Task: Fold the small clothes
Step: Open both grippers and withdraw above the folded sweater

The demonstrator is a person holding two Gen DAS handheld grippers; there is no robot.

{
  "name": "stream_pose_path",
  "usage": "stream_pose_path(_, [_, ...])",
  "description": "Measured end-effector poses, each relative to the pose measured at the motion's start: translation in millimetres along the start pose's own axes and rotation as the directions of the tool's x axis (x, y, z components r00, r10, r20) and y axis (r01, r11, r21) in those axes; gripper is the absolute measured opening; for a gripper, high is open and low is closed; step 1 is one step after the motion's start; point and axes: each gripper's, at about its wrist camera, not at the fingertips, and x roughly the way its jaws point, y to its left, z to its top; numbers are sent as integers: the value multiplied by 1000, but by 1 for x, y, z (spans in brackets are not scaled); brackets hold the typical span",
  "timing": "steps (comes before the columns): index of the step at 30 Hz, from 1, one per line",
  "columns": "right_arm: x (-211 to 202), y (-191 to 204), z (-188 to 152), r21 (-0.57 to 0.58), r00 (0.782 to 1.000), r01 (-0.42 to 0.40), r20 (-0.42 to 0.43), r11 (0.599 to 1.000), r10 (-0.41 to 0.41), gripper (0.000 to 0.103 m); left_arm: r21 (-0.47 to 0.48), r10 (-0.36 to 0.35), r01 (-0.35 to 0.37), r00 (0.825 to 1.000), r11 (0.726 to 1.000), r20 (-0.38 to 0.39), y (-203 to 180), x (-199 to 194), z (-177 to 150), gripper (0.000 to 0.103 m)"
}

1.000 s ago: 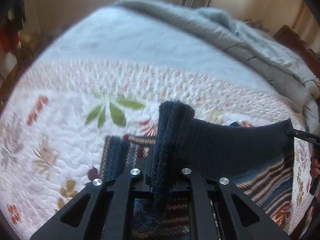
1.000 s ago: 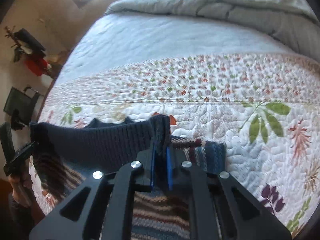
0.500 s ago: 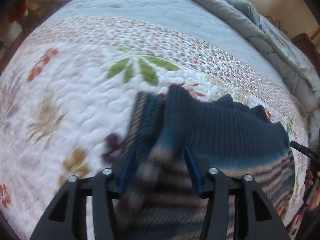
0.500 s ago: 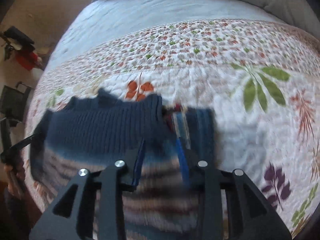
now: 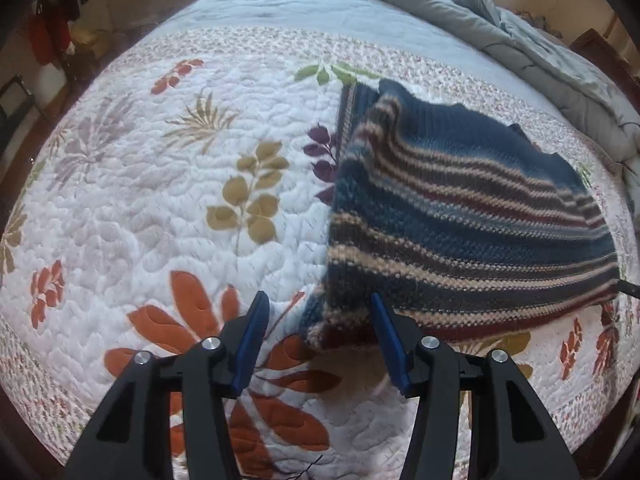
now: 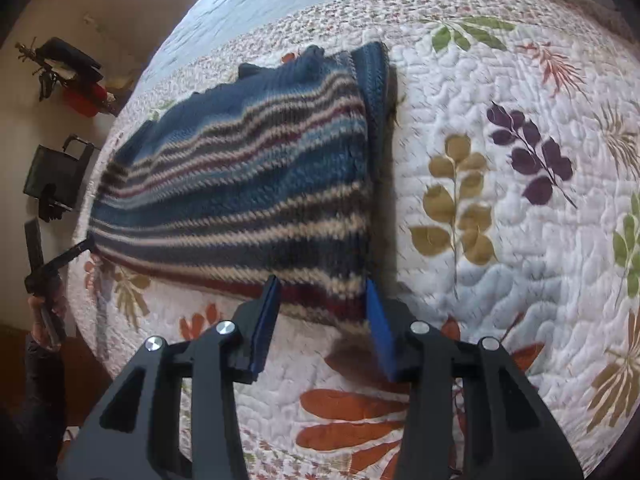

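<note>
Left claw (image 5: 316,316) spread apart, right claw (image 6: 322,302) spread apart, striped sweater (image 5: 460,216) folded on quilt (image 5: 160,200)

**One sweater, two grippers, one quilt**

One striped knit sweater (image 5: 460,216) lies on one floral quilt (image 5: 160,200), with one grey comforter (image 5: 520,40) bunched at the bed's far end. Two grippers are in the frames: the left gripper (image 5: 318,320) and the right gripper (image 6: 322,302), each with two blue-padded fingers spread apart, four pads in all. In the right wrist view, one hand (image 6: 46,312) grips the other tool's handle. One dark case (image 6: 54,172) sits on the floor beside the bed.
</note>
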Motion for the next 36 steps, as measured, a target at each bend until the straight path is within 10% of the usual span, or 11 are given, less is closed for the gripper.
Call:
stream_pose_path(9, [3,3,-1,-1,998,-70,4,998,70,11,54,-93,93,996,994,-3,-20,7,-5,13])
stream_pose_path(23, [8,-29,-11,52,994,76,-79,996,-72,7,77,20,-16,999,997,-49,-12,29,-7,11])
stream_pose_path(27, [-4,-23,-9,40,998,46,-49,998,-44,15,61,-9,12,999,998,-49,-13,13,-6,19])
stream_pose_path(31, [-23,-22,-6,50,1000,1,-11,999,-1,45,8,-65,66,998,998,-20,-3,-9,-3,67])
stream_pose_path(36, [-18,-27,6,95,999,-53,-5,994,54,59,-19,-64,63,997,998,-48,6,1,7,71])
